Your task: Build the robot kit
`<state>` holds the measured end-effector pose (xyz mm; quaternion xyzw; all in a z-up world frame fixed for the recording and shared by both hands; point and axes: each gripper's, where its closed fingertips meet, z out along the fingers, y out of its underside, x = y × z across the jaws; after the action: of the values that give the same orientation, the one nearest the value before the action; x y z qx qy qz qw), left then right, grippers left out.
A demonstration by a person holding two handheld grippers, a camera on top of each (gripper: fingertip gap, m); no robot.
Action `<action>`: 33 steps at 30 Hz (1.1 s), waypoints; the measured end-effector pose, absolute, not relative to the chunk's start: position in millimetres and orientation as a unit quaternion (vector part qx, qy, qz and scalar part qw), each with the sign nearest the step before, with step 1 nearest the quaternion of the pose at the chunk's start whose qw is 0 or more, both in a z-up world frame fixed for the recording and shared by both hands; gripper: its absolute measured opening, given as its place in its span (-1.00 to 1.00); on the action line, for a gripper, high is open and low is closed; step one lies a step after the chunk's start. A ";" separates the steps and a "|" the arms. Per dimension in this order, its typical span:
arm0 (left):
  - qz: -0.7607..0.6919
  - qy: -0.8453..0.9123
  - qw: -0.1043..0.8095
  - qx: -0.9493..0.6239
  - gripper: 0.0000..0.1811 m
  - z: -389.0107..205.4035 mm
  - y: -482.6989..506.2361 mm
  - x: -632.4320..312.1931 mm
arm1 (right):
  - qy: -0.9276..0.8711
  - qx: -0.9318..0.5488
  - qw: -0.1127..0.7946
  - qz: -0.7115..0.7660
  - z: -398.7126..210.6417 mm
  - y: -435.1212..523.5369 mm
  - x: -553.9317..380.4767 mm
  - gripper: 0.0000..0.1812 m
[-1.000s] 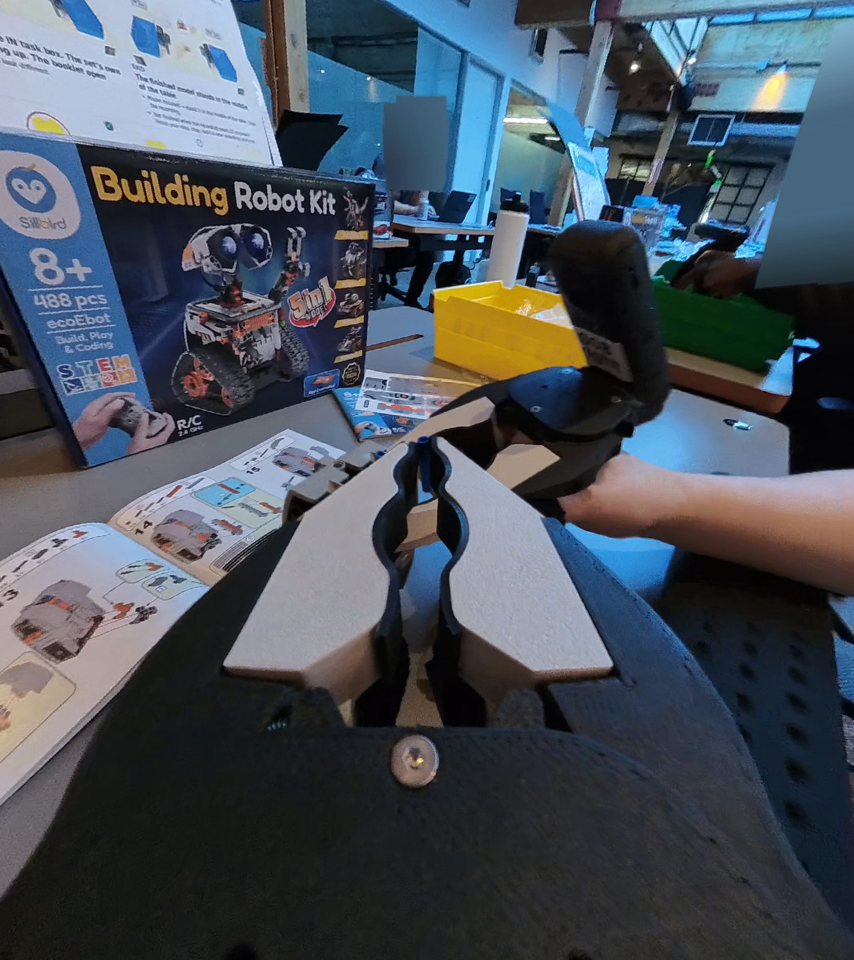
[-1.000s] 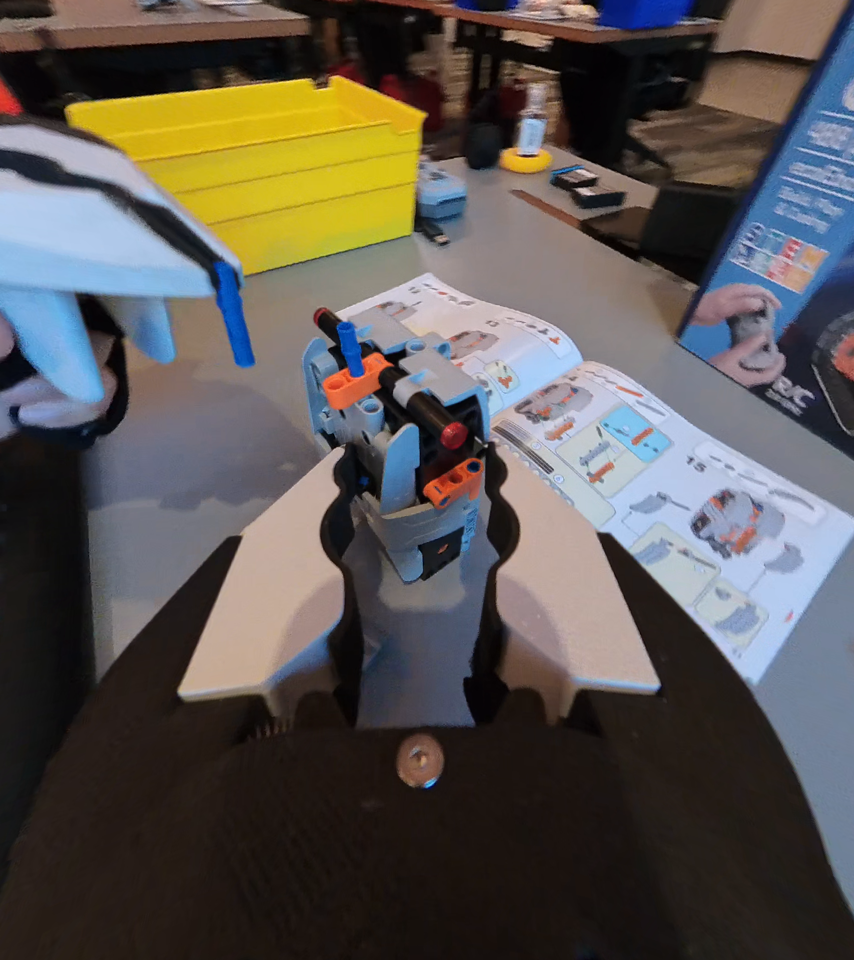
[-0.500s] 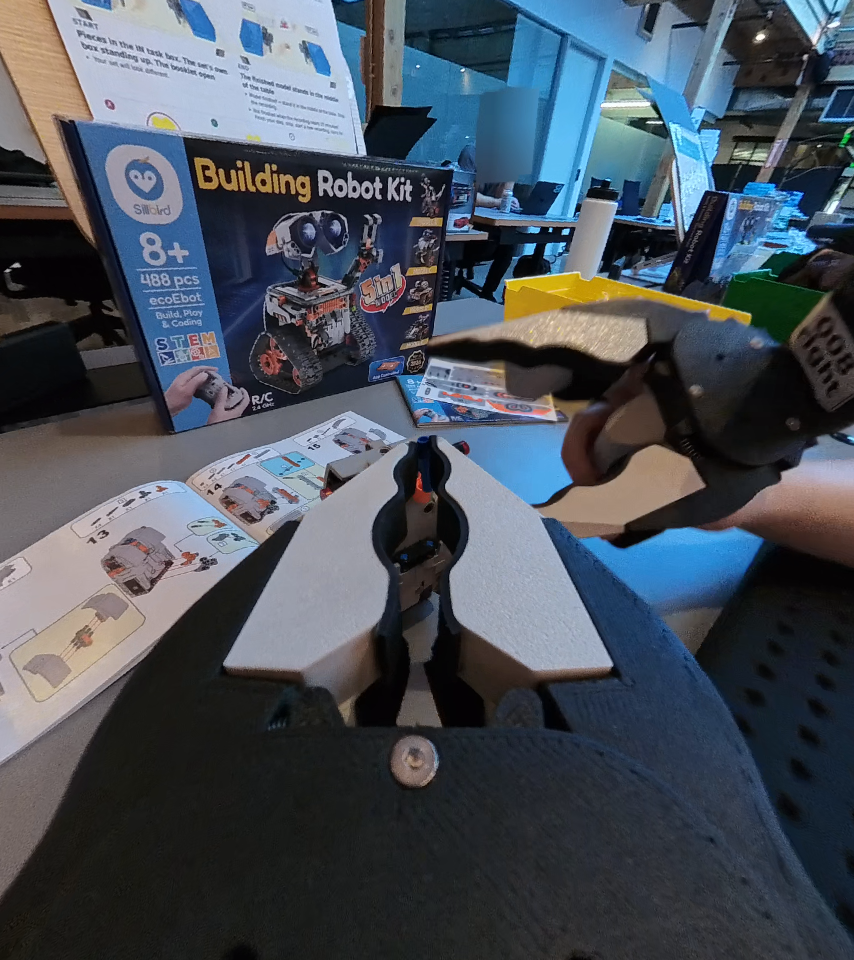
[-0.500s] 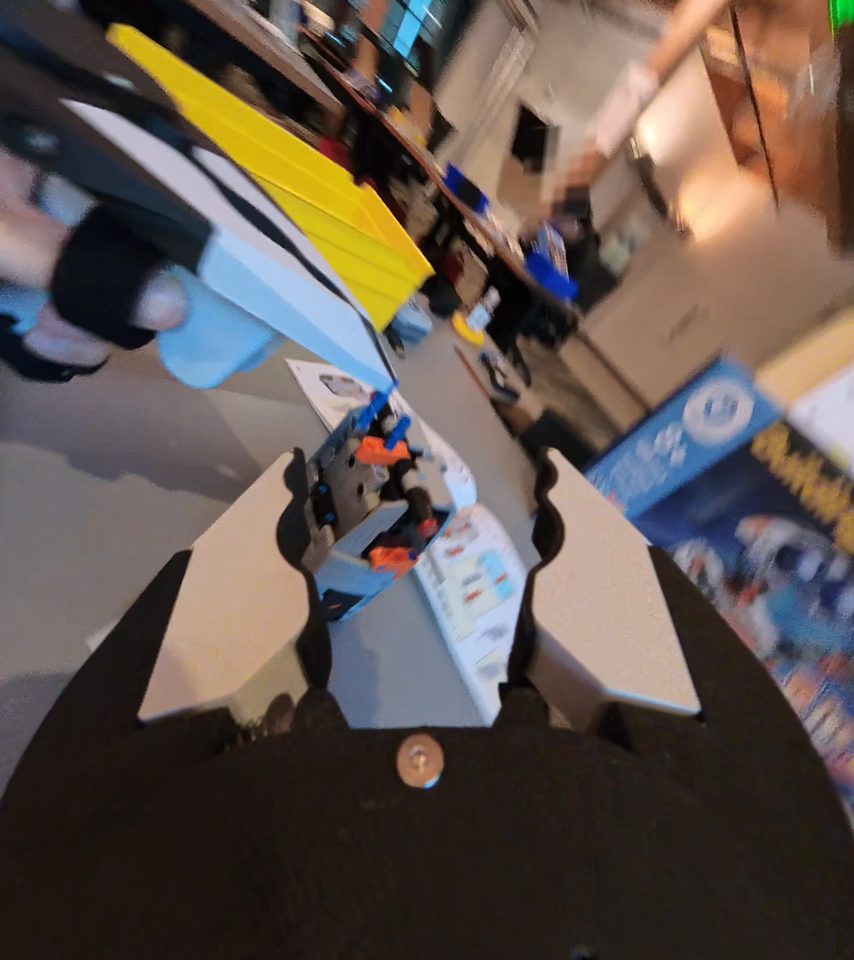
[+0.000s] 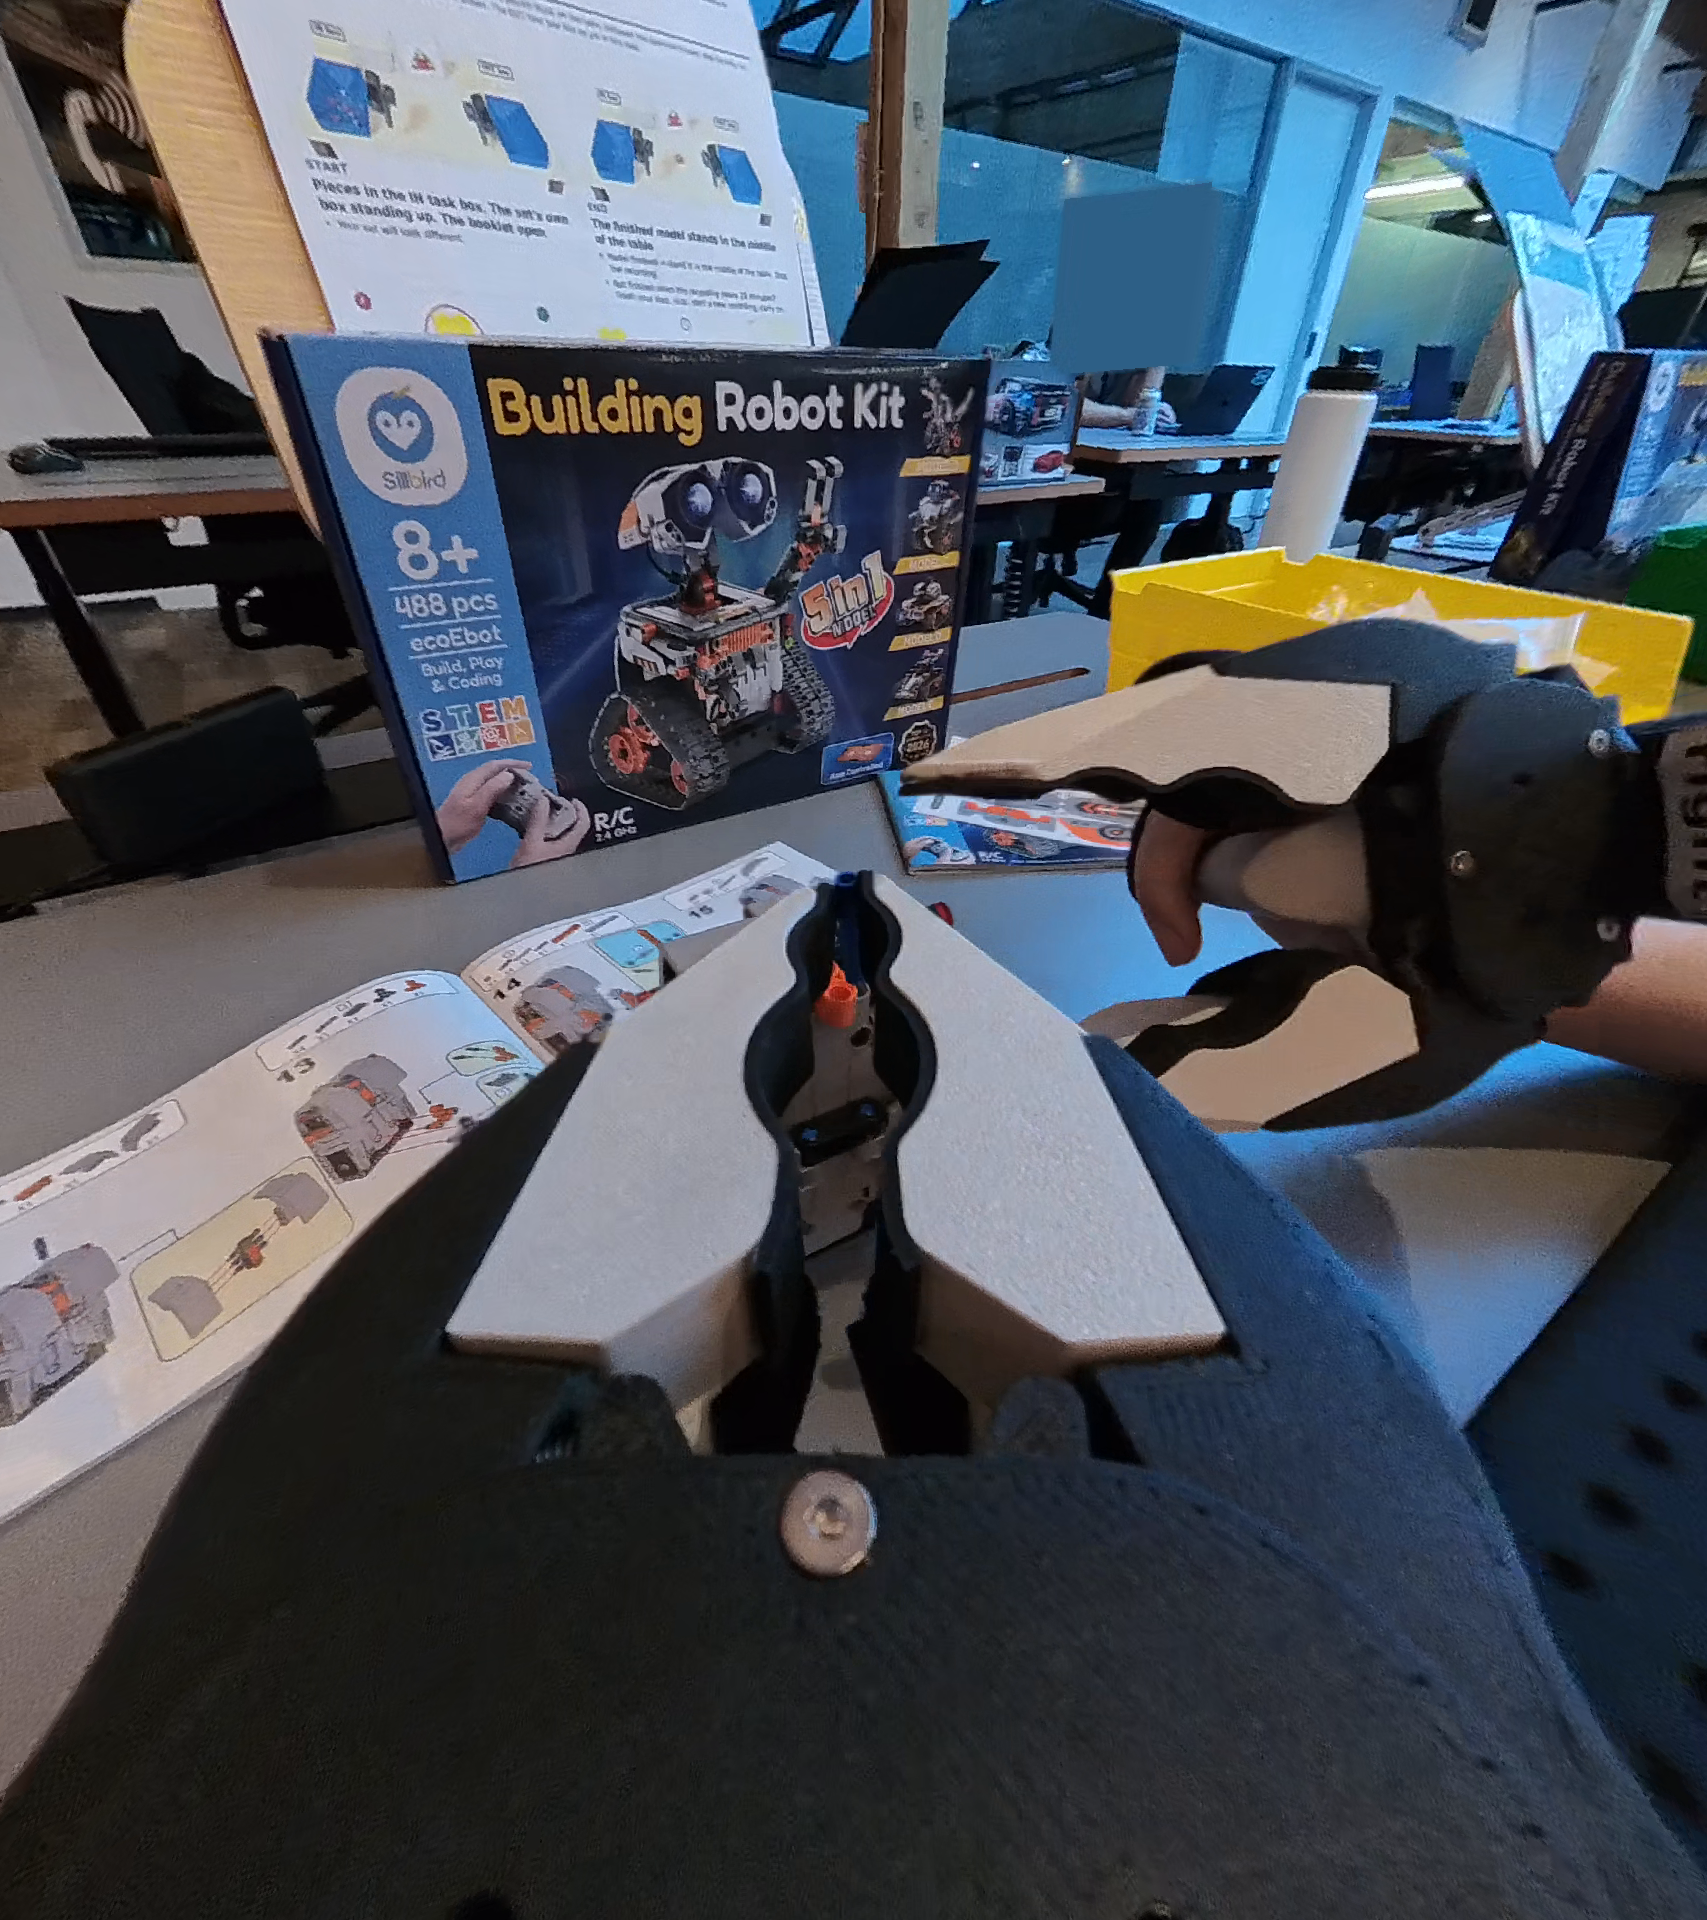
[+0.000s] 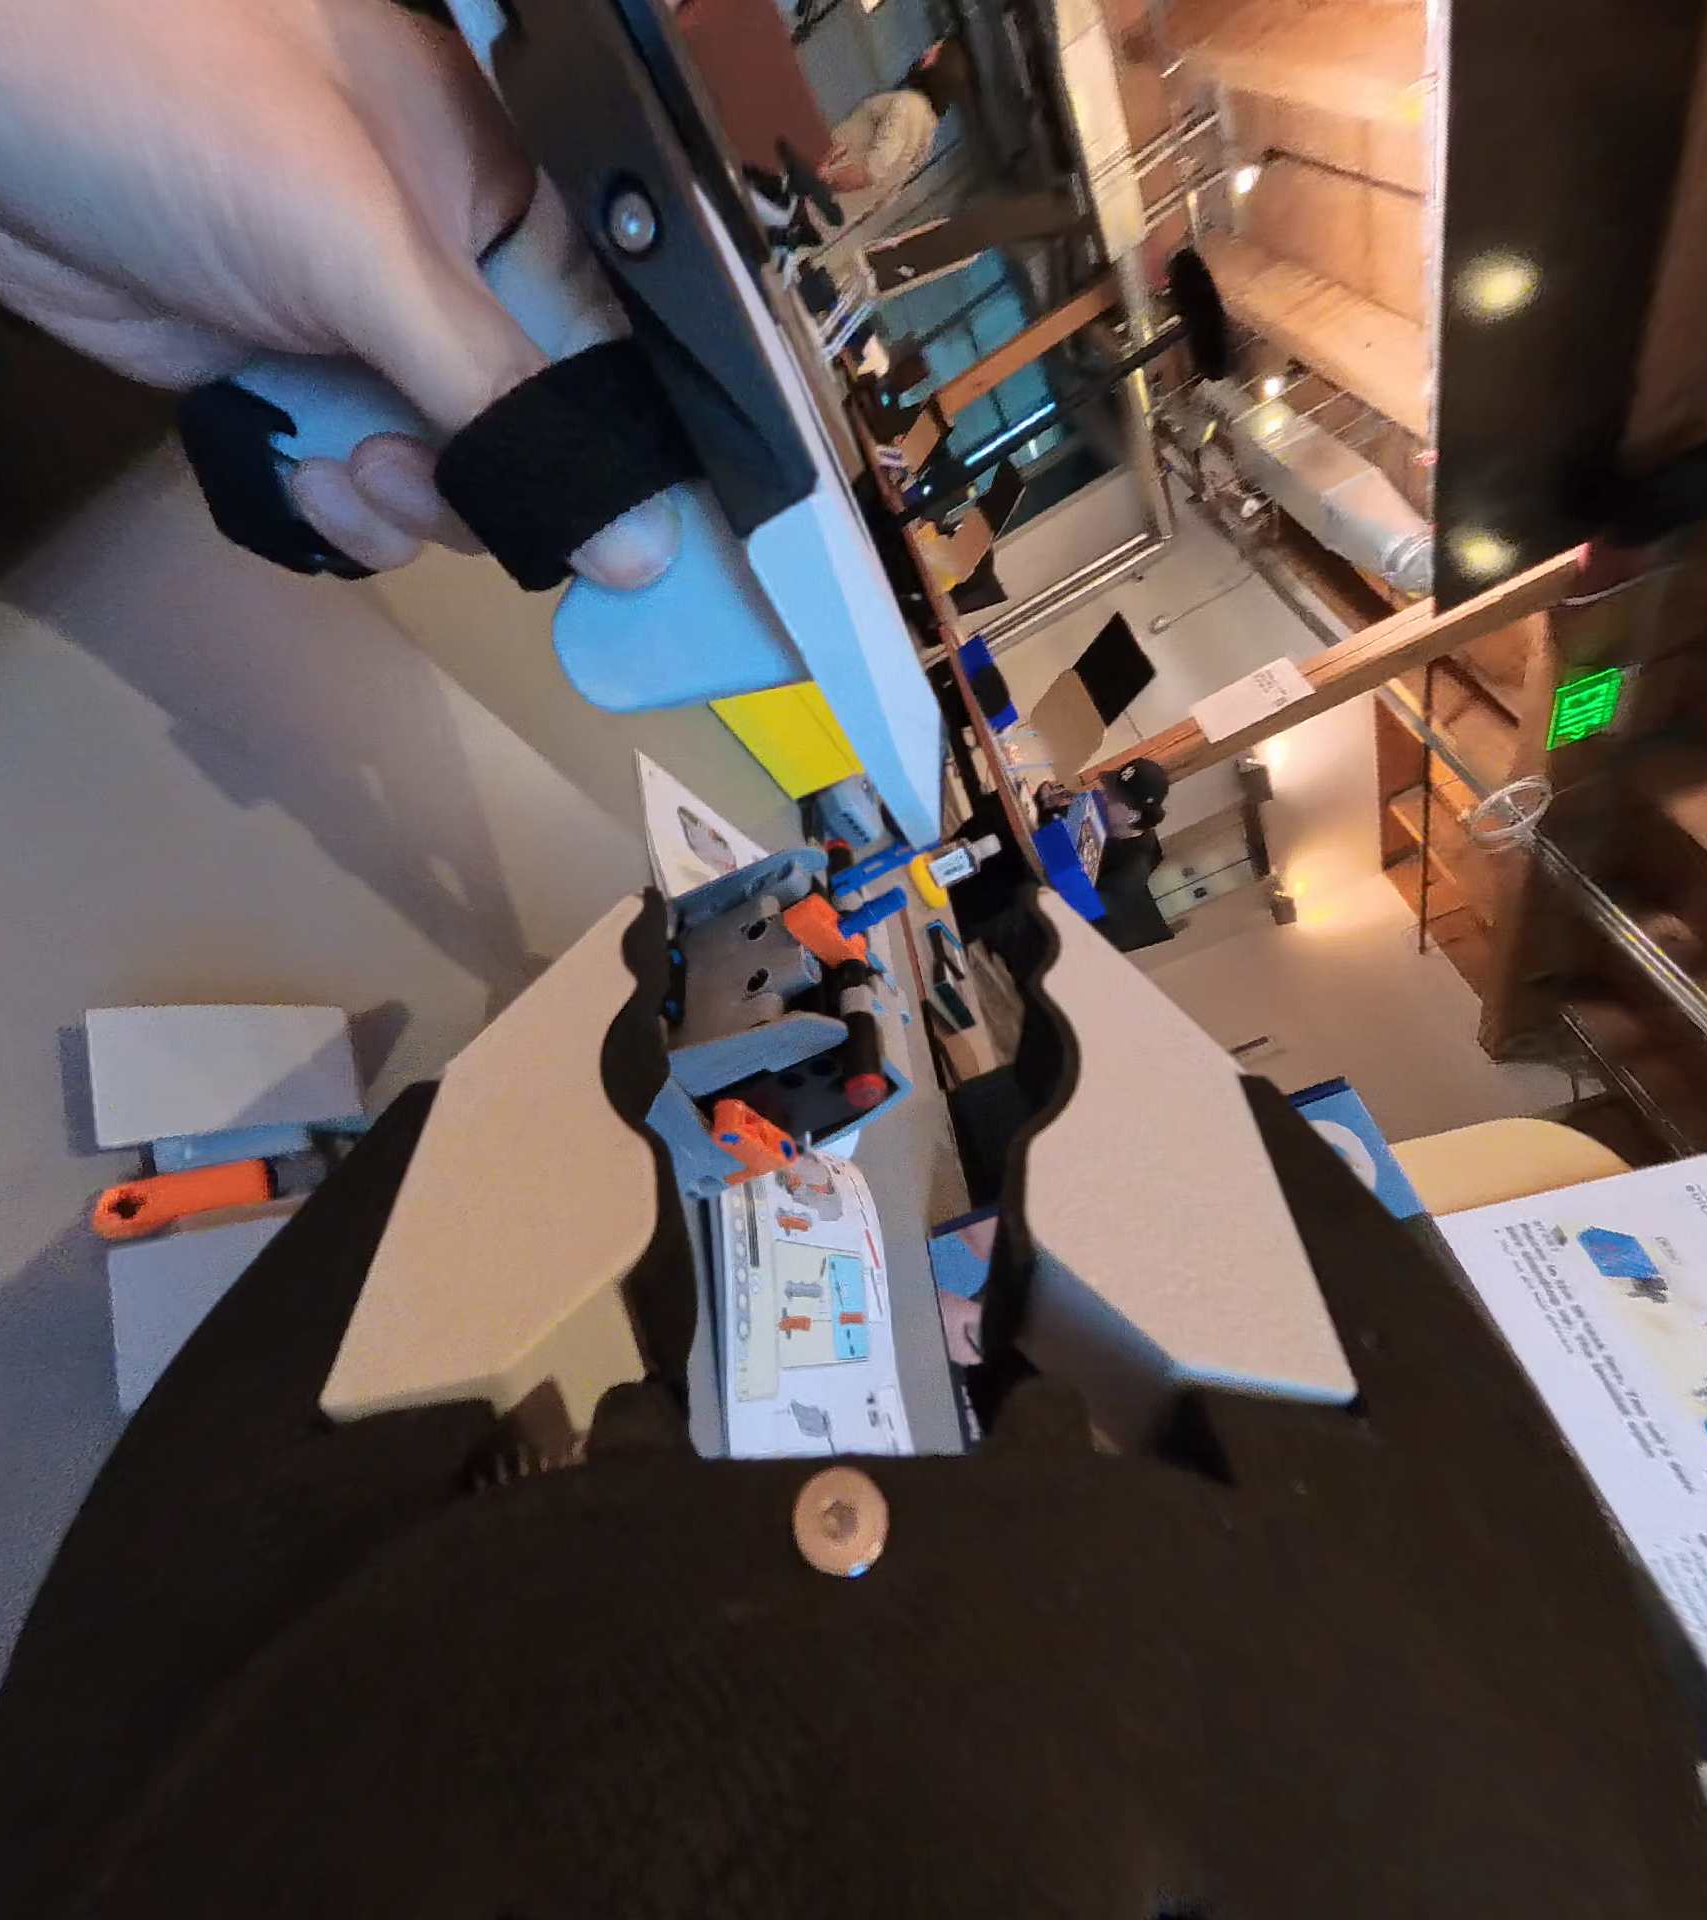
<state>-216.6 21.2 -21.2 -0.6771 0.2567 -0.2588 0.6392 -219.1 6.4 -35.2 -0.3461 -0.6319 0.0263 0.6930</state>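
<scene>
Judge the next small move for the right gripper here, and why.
Probably close the right gripper on the toy block model to steady it. Its jaws stand open and grip nothing, the model shows between them, and the left gripper pinches a blue pin right at the model's top.

Grey table (image 5: 153, 977): booklet (image 5: 205, 1143), box (image 5: 620, 592)

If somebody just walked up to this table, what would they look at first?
Probably the big blue robot kit box, standing upright at the back of the grey table. In front of it, the left gripper pinches a blue pin on a small grey and orange brick model, above the open instruction booklet. The right gripper is open beside it.
</scene>
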 end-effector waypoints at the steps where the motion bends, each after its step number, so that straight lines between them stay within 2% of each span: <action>1: -0.253 0.261 0.641 -0.676 -0.99 -21.3 20.7 -215.0 | -0.630 -0.347 0.694 0.034 -36.3 6.2 -221.5 -0.27; 7: -0.234 0.251 0.640 -0.688 -0.99 -21.4 22.4 -219.5 | -0.670 -0.306 0.668 0.108 -21.6 4.5 -236.9 -0.22; 12: -0.245 0.225 0.644 -0.689 -1.00 -16.9 20.3 -223.9 | -0.725 -0.254 0.639 0.030 -42.6 18.9 -239.8 -0.21; 17: -0.241 0.231 0.642 -0.691 -1.00 -20.9 22.9 -217.4 | -0.720 -0.254 0.644 0.052 -26.1 17.2 -226.5 -0.25; 23: -0.225 0.239 0.639 -0.696 -1.00 -28.9 23.6 -210.7 | -0.719 -0.202 0.665 0.025 -17.3 11.3 -217.7 -0.41; 33: -0.195 0.233 0.651 -0.696 -0.99 -22.1 26.7 -218.7 | -0.730 -0.221 0.647 -0.006 -46.9 15.5 -228.6 -0.35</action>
<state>-218.7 26.7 -22.1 -0.6956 0.2331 -0.1952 0.6509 -228.6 15.5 -46.9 -0.2215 -0.7299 -0.0060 0.6467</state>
